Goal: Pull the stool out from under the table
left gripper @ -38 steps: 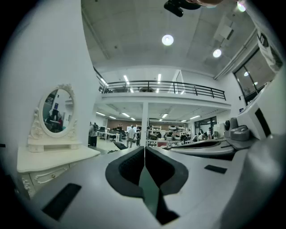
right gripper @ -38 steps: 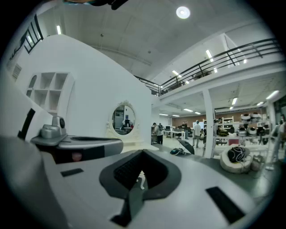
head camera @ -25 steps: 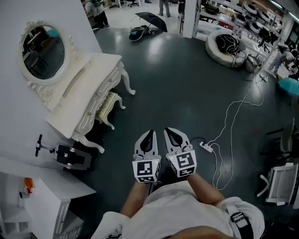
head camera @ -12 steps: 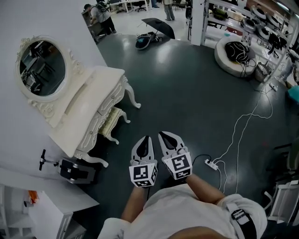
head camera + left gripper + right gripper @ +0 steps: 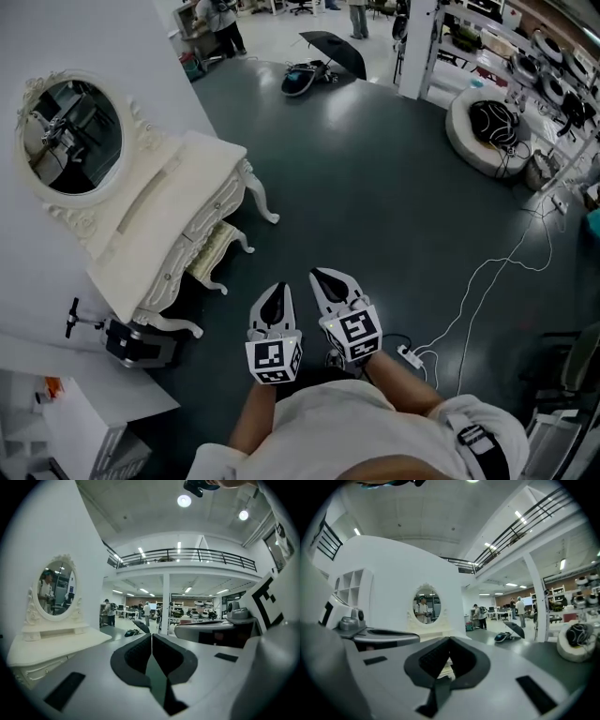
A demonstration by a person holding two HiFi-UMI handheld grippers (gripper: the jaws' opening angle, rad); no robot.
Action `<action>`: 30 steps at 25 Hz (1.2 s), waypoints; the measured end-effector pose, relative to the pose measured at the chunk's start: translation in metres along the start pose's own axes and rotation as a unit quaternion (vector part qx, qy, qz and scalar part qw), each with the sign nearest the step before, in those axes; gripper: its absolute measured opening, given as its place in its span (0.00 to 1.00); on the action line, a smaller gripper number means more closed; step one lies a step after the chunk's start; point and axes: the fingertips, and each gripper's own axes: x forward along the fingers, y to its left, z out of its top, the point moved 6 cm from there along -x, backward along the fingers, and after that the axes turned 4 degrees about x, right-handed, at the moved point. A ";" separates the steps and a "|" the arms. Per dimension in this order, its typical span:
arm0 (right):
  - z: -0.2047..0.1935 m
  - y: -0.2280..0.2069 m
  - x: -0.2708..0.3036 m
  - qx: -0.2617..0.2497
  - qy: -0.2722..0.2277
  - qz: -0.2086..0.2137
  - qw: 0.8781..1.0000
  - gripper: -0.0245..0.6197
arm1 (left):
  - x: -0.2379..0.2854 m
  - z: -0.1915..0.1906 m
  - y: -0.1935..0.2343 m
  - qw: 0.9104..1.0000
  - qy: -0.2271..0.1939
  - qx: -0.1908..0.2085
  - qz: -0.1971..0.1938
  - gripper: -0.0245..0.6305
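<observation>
1. Your left gripper [image 5: 276, 291] has its jaws pressed together with nothing between them. You hold it low in front of you, over the dark floor [image 5: 394, 216].
2. Your right gripper [image 5: 324, 277] sits just beside it, on its right. Its jaws are closed and empty too.
3. The stool [image 5: 214, 247] is ahead of both grippers and off to your left, well apart from them. Neither gripper touches it.
4. The stool is cream with curved, carved legs. It stands on the floor, tucked under the front edge of the counter [image 5: 155, 220], about midway along that edge. Most of its seat lies beneath the top, and two of its legs poke out past the edge.
5. The counter is a cream dressing table set against the white wall. An oval mirror [image 5: 70, 136] in an ornate frame stands along its back edge.
6. A black device [image 5: 141, 343] rests on the floor beside the leg at the counter's nearest corner.
7. To the right of your right gripper, a white power strip [image 5: 410, 356] lies on the floor, and its cable runs off towards the right.
8. An open black umbrella [image 5: 335, 43] lies at the far end of the floor.
</observation>
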 end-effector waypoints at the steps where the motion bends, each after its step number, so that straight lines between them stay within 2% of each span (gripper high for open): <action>1: -0.001 -0.003 0.007 0.001 0.003 0.006 1.000 0.06 | 0.005 -0.002 0.003 1.000 0.003 -0.001 0.004 0.06; 5: -0.008 -0.010 0.039 0.000 0.022 0.030 0.999 0.06 | 0.025 -0.009 0.020 1.000 0.014 -0.007 0.026 0.06; 11: -0.015 -0.004 0.097 -0.024 0.047 0.064 0.997 0.06 | 0.062 -0.018 0.070 0.998 0.008 -0.032 0.054 0.06; 19: 0.008 -0.005 0.201 -0.071 0.072 0.089 0.991 0.06 | 0.127 -0.010 0.157 0.995 -0.020 -0.062 0.079 0.06; 24: 0.011 0.003 0.271 -0.100 0.106 0.112 0.983 0.06 | 0.157 -0.018 0.215 0.992 -0.019 -0.062 0.104 0.06; 30: 0.003 0.029 0.324 -0.153 0.142 0.176 0.962 0.06 | 0.167 -0.038 0.267 0.981 -0.023 -0.094 0.168 0.06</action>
